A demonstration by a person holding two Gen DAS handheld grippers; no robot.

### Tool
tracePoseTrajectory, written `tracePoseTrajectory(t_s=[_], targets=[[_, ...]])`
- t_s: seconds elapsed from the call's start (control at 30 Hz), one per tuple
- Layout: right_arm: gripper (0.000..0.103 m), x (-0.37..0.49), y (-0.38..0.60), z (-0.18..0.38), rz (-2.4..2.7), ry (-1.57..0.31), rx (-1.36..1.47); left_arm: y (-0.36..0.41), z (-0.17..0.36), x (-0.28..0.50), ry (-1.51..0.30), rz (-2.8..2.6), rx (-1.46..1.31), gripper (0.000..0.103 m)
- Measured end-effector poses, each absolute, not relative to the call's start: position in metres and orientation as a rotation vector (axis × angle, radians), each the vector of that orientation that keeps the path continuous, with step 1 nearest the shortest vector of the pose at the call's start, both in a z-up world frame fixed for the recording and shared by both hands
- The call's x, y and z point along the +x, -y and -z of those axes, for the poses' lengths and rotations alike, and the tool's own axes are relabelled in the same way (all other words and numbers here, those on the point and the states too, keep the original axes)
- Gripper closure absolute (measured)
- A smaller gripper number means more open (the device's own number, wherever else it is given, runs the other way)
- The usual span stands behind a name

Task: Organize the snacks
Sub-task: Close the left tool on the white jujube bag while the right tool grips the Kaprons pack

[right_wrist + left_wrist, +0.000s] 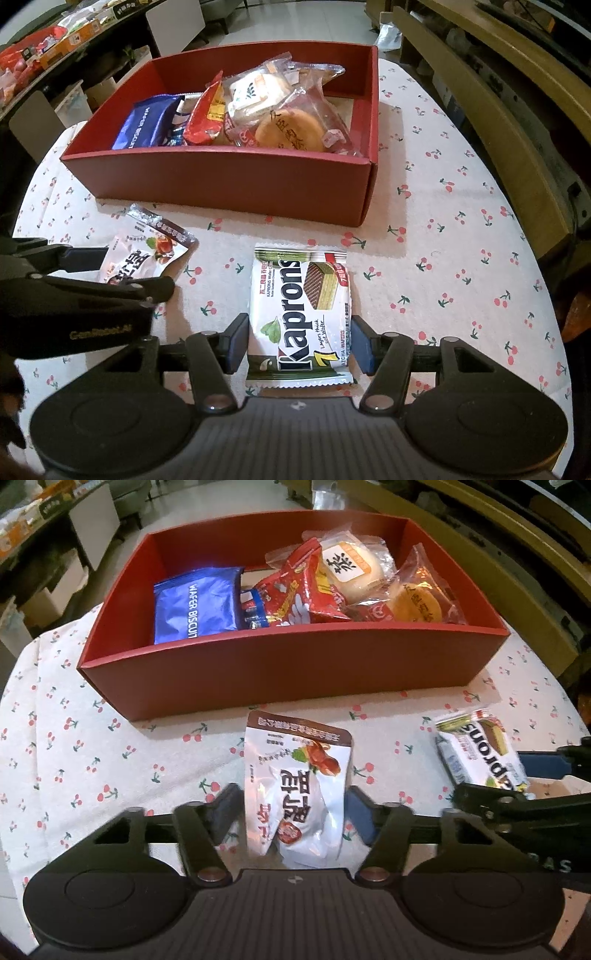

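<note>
A red box (280, 672) (229, 184) on the cherry-print cloth holds a blue wafer biscuit pack (194, 603), a red snack bag (299, 590) and clear-wrapped pastries (417, 598). My left gripper (291, 812) is shut on a white pouch with red fruit print (295, 794), in front of the box; the pouch also shows in the right wrist view (144, 258). My right gripper (299, 339) is closed against the sides of a white Kaprons matcha wafer pack (299, 317), lying flat on the cloth; it also shows in the left wrist view (480, 753).
The cherry-print tablecloth (461, 258) covers the table, its edges close on left and right. Shelves with goods (44, 48) stand at the far left, a wooden frame (498, 110) at the right. The left gripper's body (81, 306) sits left of the right gripper.
</note>
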State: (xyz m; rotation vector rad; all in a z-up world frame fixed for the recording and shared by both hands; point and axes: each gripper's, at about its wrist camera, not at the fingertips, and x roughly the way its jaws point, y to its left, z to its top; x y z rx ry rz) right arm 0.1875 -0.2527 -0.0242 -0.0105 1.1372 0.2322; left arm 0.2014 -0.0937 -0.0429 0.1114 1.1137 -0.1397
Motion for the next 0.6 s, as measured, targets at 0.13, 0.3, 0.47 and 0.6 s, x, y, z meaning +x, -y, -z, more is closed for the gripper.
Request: tracePoseTrajectory(t_s=[0.13,0.3,0.47,0.6], targets=[[0.04,0.187,0.249,0.026,-0.241,-1.14,-0.022,0.092,0.04,0.194,-1.121,0.15,0.108,0.042],[0.04,0.185,0.248,0.023,-0.245,-1.128,-0.02,0.09,0.036,0.189,-1.121,0.162,0.091,0.042],[0.04,0.184,0.248,0.019,-0.249,-1.114,-0.015,0.089,0.028,0.185,-1.106,0.173,0.077,0.042],[0.04,0.184,0.246,0.016,-0.253,-1.104,-0.012,0.089,0.02,0.183,-1.093,0.178,0.069,0.042]])
